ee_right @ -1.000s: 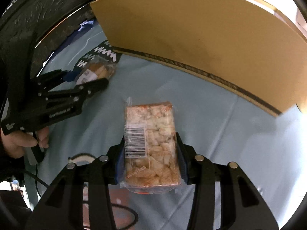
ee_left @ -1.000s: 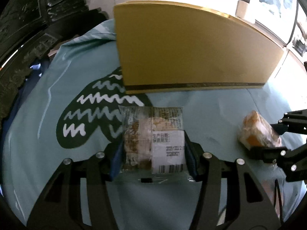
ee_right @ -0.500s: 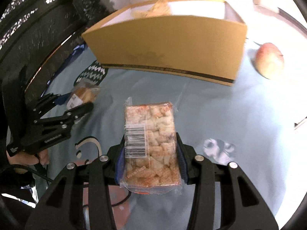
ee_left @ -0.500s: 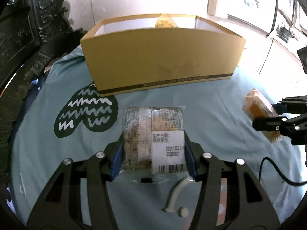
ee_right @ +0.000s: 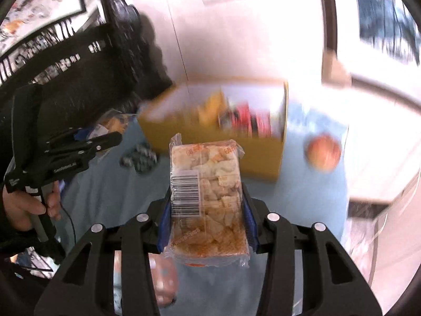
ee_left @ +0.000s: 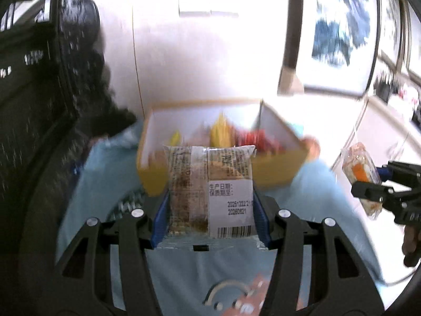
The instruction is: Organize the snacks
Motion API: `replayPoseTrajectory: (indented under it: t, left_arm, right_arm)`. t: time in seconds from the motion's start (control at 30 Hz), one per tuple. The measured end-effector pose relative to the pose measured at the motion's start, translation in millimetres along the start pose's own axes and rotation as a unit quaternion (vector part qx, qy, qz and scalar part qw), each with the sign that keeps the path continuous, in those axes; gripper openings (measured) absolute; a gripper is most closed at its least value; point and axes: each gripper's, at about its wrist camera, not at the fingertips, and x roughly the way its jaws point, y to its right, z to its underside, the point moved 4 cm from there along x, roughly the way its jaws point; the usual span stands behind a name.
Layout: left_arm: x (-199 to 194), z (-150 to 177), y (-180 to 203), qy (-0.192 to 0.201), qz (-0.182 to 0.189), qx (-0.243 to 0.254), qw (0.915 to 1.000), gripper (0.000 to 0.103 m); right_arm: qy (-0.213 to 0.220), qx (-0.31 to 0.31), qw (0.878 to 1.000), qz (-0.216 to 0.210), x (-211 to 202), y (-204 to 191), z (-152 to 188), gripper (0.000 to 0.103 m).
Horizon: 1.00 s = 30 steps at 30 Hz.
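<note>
- Left gripper (ee_left: 210,208): its blue pads are clamped on the brown snack packet (ee_left: 210,192), label and barcode facing the camera. Against the view of 1 s ago, when the packet sat low before the outer wall of the yellow box (ee_left: 276,173), the packet is now raised, its top edge overlapping the near wall of the box.
- Yellow box (landmark): 1 s ago only its outer wall showed; now the open top and white inner walls are in view, with yellow and red wrapped items inside. Judgement: both packets have been lifted off the blue cloth (ee_left: 315,184) and are nearly at drop-in height, so release into the box is the likely next step.
- Right gripper (ee_right: 206,202): its pads grip the pale rice-cracker packet (ee_right: 208,197), barcode uppermost; the packet's far end sits in front of the box's near wall, not yet over the opening.
- Round fruit (ee_right: 324,152): lies on the cloth just to the right of the box, apart from it.
- Hard to make out: motion blur smears the box contents, so the items inside cannot be counted or named. The box's left part is hidden behind the brown packet in the left view. The cloth's dark printed pattern is mostly covered. The fruit's kind is unclear, and the room behind the box is overexposed.
</note>
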Motion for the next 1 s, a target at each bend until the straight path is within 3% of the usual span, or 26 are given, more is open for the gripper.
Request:
replayPoseTrajectory:
  t: [0.13,0.33,0.4,0.43,0.47,0.5,0.6,0.87,0.9,1.0]
  left_arm:
    - [3.0,-55.0,-3.4,0.016,-0.002,-0.017,0.9997,0.055]
    - [43.0,-98.5,-9.7,0.015,-0.019,-0.027,0.9993,0.056]
    - [69.2,-108.2,-17.9,0.017,-0.025,-0.037,0.9989,0.073]
    - [80.8,-110.1,-23.6,0.016,-0.039,-0.043,0.9982,0.099]
    - [88.8,-111.5,-29.6,0.012,-0.058,-0.047,0.9972,0.101]
    - [96.9,-111.6,-35.9,0.0,-0.07,-0.058,0.9958,0.101]
    - [102.8,-106.3,-47.1,-0.024,-0.053,-0.088,0.9944,0.101]
    - [78.4,-62.4,-45.1,-0.054,-0.062,-0.077,0.9936,0.101]
    - [73.2,-54.0,-40.5,-0.061,-0.062,-0.073,0.9935,0.101]
    - [53.0,-29.6,-25.8,-0.08,-0.069,-0.057,0.9927,0.101]
  right_arm:
    - [0.033,-0.017,0.999,0.009,-1.5,-3.7,-60.3,0.046]
    - [0.051,-0.014,0.998,0.032,33.4,5.0,-127.3,0.046]
    - [0.034,-0.013,0.999,0.04,61.6,10.6,-142.1,0.048]
    - [0.019,-0.016,0.998,0.057,73.4,13.3,-144.5,0.06]
    - [-0.001,-0.022,0.996,0.09,91.5,18.5,-147.0,0.063]
    - [-0.006,-0.025,0.995,0.1,97.4,19.9,-147.8,0.064]
    - [-0.002,-0.035,0.995,0.097,97.6,17.5,-145.4,0.067]
    - [-0.009,-0.006,0.997,0.073,62.7,-0.7,-91.2,0.077]
    - [-0.013,-0.004,0.997,0.073,59.8,-5.1,-86.5,0.079]
    - [-0.022,0.01,0.996,0.08,38.0,-17.5,-58.7,0.102]
